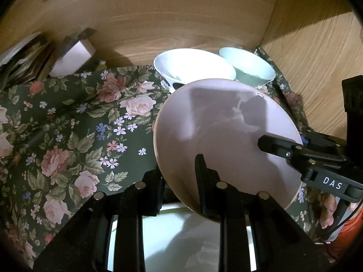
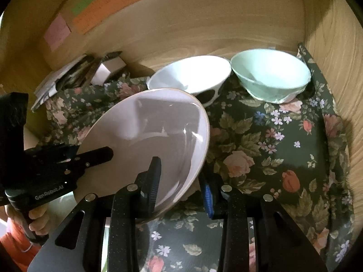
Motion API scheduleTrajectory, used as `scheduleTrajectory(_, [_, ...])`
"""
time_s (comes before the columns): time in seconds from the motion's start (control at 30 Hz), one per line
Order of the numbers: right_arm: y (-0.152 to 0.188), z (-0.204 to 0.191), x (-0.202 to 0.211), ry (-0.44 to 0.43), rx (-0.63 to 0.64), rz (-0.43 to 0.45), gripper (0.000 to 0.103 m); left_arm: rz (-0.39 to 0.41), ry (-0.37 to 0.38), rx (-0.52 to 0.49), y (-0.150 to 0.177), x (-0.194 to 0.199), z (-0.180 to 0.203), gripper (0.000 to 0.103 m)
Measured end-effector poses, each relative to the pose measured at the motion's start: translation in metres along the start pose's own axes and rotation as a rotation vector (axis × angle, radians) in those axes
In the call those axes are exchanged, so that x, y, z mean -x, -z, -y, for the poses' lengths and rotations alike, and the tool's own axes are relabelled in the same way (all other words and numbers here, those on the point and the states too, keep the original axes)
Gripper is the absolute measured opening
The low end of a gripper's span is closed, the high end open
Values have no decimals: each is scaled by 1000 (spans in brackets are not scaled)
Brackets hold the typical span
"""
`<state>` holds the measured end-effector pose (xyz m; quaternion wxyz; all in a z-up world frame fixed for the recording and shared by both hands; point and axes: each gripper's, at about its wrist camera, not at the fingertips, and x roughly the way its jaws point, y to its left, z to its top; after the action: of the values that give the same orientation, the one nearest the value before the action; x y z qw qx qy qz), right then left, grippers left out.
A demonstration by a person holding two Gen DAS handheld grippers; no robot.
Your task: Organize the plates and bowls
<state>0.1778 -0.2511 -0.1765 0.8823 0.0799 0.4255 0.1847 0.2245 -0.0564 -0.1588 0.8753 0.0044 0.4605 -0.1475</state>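
A pale pink plate is held tilted above the floral cloth by both grippers. My left gripper is shut on the plate's near rim, one finger over its face, one beneath. My right gripper enters from the right, clamped on the plate's right edge. In the right wrist view the plate sits between my right gripper's fingers, with the left gripper on its left rim. A white bowl and a mint-green bowl stand behind.
Wooden walls close the back and right side. A small box and a stack of flat items lie at the back left. Coloured paper notes hang on the back wall. Another white dish lies below the left gripper.
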Motion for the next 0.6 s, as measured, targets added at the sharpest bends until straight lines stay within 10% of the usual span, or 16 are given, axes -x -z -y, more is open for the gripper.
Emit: scheduleTrajectory(0.6, [-7, -54, 21, -47, 108, 67, 30, 137, -34, 50, 19, 65, -16, 25])
